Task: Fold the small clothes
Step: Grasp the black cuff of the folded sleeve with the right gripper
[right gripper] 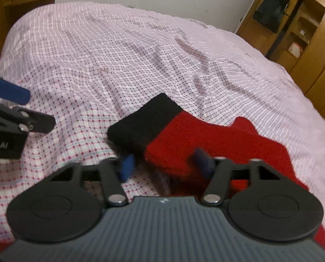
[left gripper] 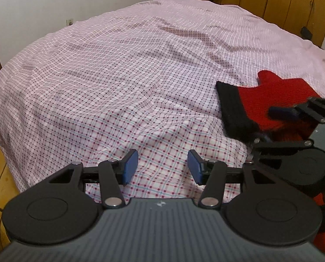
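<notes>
Glove point(right gripper: 197, 139) sits between right gripper point(right gripper: 165, 166) pads; left gripper point(left gripper: 162, 167) gapes empty.

Left gripper point(left gripper: 163, 167), right gripper point(right gripper: 165, 166): black linkage arms, blue pads, silver rivets, ribbed grey housing

Partial white lettering "OOL.AI" on left tool point(right gripper: 8, 97) body.

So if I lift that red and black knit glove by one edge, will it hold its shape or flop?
Probably flop: the glove looks soft, thick knit, lying limp on the checked sheet. Likely light, and the fuzzy yarn shouldn't slip much. Pushed, it may bunch rather than slide.
</notes>
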Demonstrator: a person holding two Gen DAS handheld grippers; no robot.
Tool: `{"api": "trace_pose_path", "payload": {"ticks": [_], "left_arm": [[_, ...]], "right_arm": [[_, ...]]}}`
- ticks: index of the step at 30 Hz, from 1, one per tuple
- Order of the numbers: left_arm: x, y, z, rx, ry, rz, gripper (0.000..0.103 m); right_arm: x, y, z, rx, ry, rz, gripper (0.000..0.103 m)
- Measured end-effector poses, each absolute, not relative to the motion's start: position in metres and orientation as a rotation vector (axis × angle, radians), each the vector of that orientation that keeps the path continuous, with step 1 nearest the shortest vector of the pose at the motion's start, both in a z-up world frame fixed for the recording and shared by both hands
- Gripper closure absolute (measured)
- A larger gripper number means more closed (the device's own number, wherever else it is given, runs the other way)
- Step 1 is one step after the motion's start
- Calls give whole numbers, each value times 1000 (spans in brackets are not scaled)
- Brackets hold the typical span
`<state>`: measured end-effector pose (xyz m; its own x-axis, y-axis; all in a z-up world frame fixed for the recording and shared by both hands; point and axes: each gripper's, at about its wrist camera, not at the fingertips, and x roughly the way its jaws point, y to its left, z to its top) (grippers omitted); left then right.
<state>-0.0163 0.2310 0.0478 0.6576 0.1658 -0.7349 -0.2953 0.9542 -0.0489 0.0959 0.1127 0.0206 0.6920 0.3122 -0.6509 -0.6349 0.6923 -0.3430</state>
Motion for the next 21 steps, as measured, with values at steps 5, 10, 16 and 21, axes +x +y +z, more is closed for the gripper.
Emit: {"api": "trace_pose_path", "payload": {"ticks": [5,10,16,21], "left_arm": [[-18,226,50,-162,811,250,45],[-16,218,54,-149,804,235,45],[-16,203,58,-126,798,201,45],[-16,193,68,-113,772,177,45]], "right_arm": [[101,101,31,-465,605,557,90],[97,78,58,-326,532,572,90],[101,39,86,-137,497,519,91],[105,-8,108,22,471,432,91]]}}
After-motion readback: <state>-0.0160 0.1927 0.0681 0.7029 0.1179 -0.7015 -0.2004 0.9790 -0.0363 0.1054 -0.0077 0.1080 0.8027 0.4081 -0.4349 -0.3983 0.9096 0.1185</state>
